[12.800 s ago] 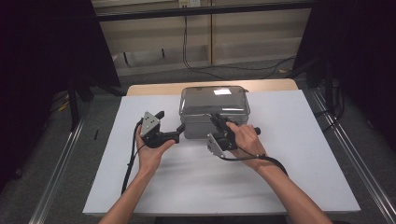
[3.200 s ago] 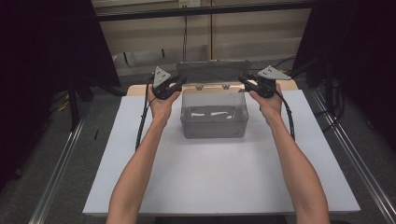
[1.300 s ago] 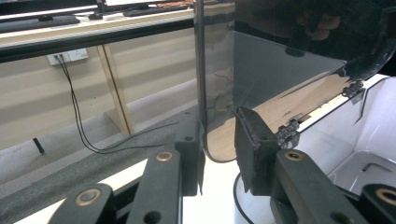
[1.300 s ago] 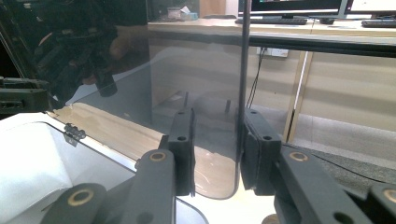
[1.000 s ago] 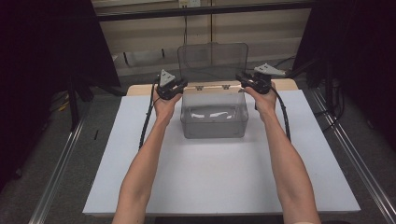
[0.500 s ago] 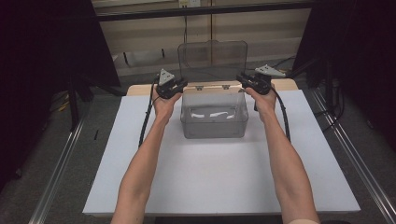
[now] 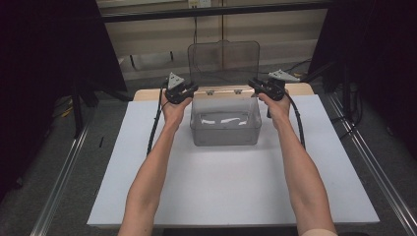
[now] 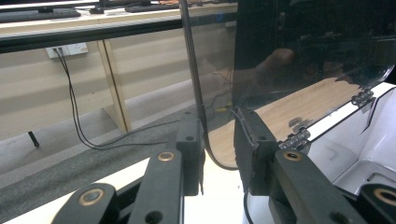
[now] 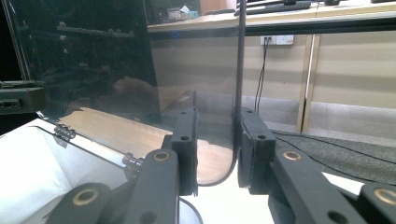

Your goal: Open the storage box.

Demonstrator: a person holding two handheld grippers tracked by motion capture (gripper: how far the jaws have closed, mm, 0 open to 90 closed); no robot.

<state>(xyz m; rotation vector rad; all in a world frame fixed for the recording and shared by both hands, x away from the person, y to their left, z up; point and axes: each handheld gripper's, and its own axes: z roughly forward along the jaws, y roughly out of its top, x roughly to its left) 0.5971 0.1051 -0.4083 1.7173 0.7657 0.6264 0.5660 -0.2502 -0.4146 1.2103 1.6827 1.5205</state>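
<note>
From the high view, a person is reaching both arms far across a white board (image 7: 231, 187) on the table. A clear box (image 7: 225, 123) is sitting near the far edge of the board, in the middle. Its lid (image 7: 224, 61) is standing straight up from the box's far edge, on two small hinges (image 7: 223, 92). The left gripper (image 7: 189, 90) is sitting at the lid's low left corner. The right gripper (image 7: 255, 84) is sitting at the lid's low right corner. A black cable is hanging down from each gripper along the arm. Something pale is lying on the bottom of the box, but I cannot tell what it is.

In the left gripper view, the two black jaws are standing apart with a small gap. The edge of the lid (image 8: 299, 56) is running up through that gap, right beside one jaw. The other jaw is standing a little away from it. The lid is looking dark and shiny here. A hinge (image 8: 296, 138) is showing low at the right, with the white box wall (image 8: 369, 135) under it.

In the right gripper view, the jaws are also standing a little apart. The lid (image 9: 93, 65) has its round corner sitting between them. The lid's edge is close to one jaw, but I cannot tell if it is touching. A hinge (image 9: 63, 133) is showing at the left, above the white box (image 9: 51, 172).
</note>
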